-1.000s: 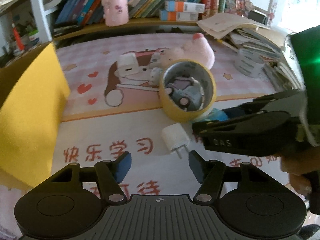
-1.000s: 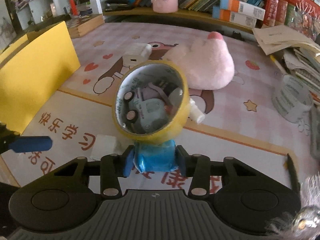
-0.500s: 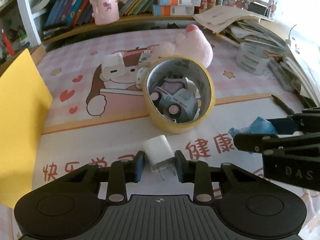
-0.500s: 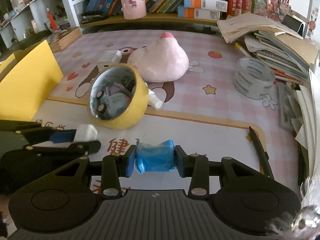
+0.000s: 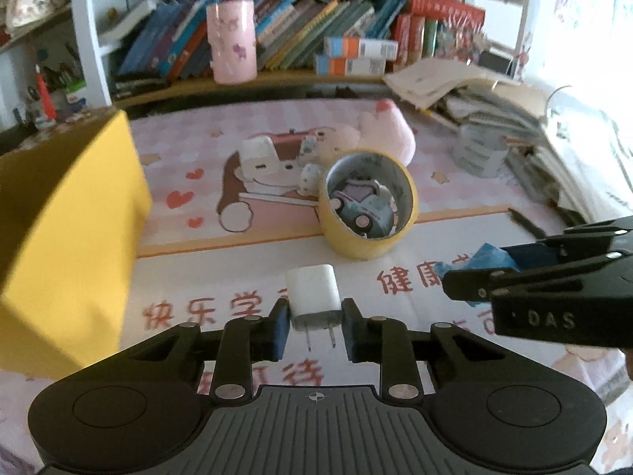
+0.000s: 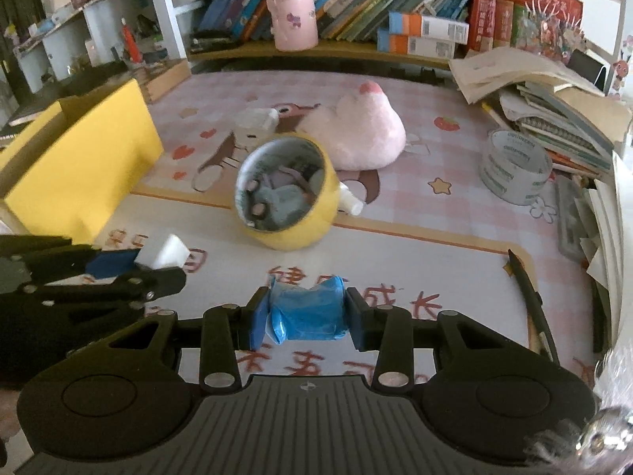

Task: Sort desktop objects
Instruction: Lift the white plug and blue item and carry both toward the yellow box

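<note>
My left gripper (image 5: 314,322) is shut on a white plug charger (image 5: 313,292), prongs pointing back at the camera, lifted off the desk mat. My right gripper (image 6: 306,316) is shut on a crumpled blue plastic roll (image 6: 306,312), also off the mat. Each gripper shows in the other's view: the right one (image 5: 472,281) at the right edge with the blue roll (image 5: 488,259), the left one (image 6: 158,267) at the left edge with the charger (image 6: 166,252). A yellow tape roll (image 5: 368,208) with a toy car (image 5: 362,209) inside lies beyond both.
An open yellow box (image 5: 67,217) stands at the left. A pink plush (image 6: 356,138), a second white charger (image 5: 259,156), a clear tape roll (image 6: 514,176) and a black pen (image 6: 528,293) lie on the pink mat (image 6: 415,213). Stacked papers fill the right side, bookshelves and a pink cup (image 5: 233,41) the back.
My left gripper moved onto the white charger, closed on it and lifted it. My right gripper kept its hold on the blue roll and drew back and up from the yellow tape.
</note>
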Demonstrator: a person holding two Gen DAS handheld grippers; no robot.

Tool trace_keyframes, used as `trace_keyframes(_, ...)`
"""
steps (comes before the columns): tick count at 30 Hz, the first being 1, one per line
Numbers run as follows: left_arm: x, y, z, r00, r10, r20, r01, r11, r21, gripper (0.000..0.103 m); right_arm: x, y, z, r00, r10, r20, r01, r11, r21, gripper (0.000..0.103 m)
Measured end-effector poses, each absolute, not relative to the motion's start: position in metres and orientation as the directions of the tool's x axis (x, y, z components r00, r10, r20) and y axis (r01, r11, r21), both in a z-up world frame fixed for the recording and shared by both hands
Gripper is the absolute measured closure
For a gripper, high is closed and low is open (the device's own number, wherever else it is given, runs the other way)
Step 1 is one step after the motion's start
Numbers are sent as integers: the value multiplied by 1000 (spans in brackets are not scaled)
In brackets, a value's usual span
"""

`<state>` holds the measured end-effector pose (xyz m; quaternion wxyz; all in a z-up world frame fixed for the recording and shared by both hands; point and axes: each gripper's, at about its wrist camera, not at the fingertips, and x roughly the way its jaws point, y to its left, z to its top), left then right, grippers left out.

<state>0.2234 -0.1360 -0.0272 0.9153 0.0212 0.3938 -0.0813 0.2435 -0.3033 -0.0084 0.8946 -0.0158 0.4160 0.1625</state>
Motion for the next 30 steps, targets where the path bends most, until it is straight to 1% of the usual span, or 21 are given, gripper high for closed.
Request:
trace_keyframes(6, 180, -104, -7, 709, -157, -687, 190, 981, -28, 77, 207, -276, 7, 619, 298, -727, -286, 947, 145, 66)
trace_keyframes(11, 145, -70, 1, 729, -160, -665, 169, 984, -52, 77, 177, -241, 15, 635, 307, -709, -298, 944, 142, 66)
trace_keyframes(16, 109, -31, 5, 746, -139, -651, 131, 990, -62, 77, 150, -202, 16, 628, 315, -712, -310, 940, 142, 66)
trace_keyframes(22, 68, 13, 2, 751, -99, -653, 67, 995, -74, 77, 110, -151, 13, 596, 349, -723, -380, 916, 128, 67)
trace_keyframes(30, 27, 49, 4, 770, -72, -633, 46, 997, -57, 77, 75, -104, 11, 594, 372, -714, -413, 902, 127, 67)
